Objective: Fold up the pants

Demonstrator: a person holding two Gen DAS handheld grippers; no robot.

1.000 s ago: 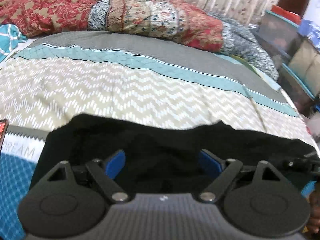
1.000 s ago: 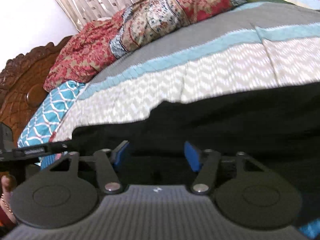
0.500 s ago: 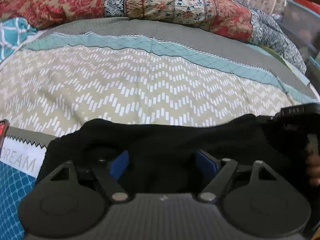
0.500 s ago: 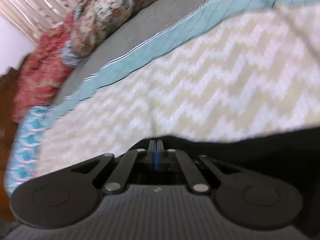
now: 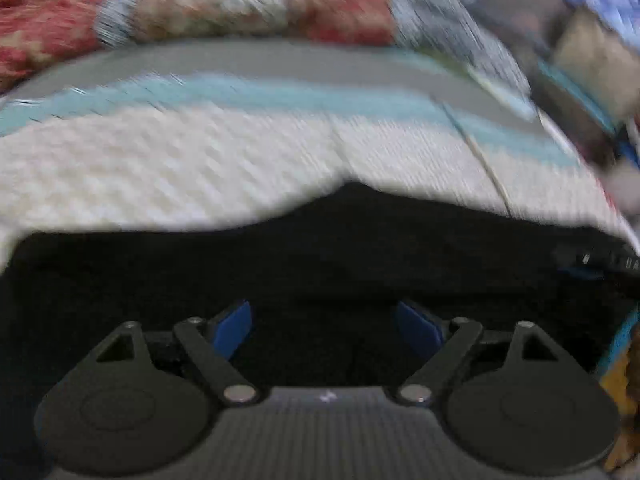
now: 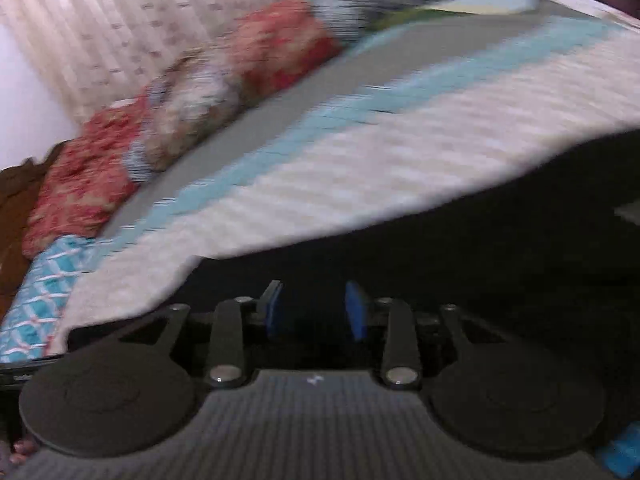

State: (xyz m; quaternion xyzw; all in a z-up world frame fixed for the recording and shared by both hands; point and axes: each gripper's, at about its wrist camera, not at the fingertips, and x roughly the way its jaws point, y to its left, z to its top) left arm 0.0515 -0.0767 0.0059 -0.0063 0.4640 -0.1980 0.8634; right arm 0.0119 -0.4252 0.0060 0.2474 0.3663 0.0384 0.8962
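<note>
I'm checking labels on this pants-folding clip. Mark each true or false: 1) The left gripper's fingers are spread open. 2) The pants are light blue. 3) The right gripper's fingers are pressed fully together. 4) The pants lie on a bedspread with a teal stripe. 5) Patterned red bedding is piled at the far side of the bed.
1) True: the left gripper has its blue fingers wide apart.
2) False: the pants are black.
3) False: the right gripper shows a clear gap between its fingers.
4) True: the bedspread carries a teal stripe.
5) True: red patterned bedding sits along the far side.
</note>
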